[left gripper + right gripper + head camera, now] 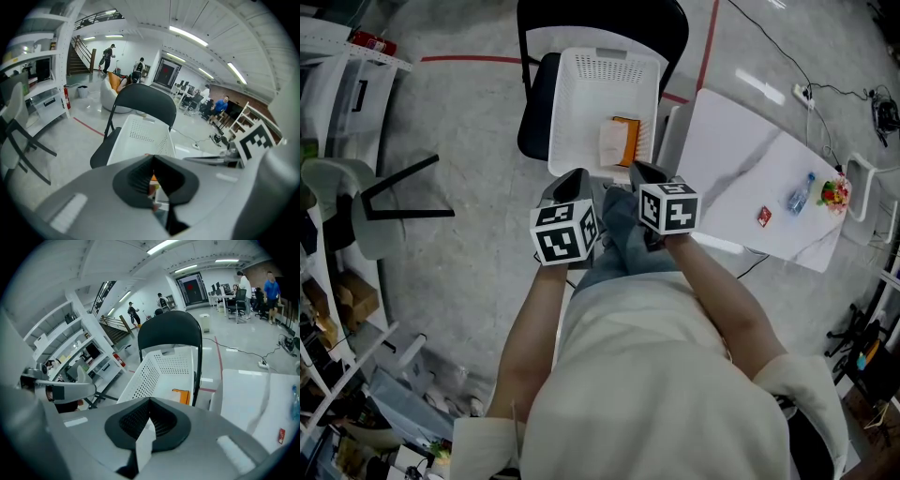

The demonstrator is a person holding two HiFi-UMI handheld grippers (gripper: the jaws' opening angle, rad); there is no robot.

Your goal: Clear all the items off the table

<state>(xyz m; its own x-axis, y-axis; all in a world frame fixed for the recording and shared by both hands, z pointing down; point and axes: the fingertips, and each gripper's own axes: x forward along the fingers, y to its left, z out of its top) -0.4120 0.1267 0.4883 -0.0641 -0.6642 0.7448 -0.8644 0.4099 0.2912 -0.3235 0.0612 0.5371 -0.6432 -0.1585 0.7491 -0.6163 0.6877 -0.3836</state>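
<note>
Grey floor (469, 122) surrounding white basket (581, 103) on chair (534, 122). Left gripper (575, 175) hovering beside it, jaws closed, nothing held. Right gripper (643, 170) sitting nearer table (731, 150) — likewise closed, empty. Red packet (764, 216), bottle (800, 194), colourful item (832, 194) lying well right of both — right hand's reach, likely.

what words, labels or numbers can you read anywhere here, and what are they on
No text is legible in any view.
Label on the bottle, on the white table: too small to read.
Print on the red packet beside it: too small.
Print on the orange packet in the white basket: blurred.
The marker cubes: square patterns only, no letters.
</note>
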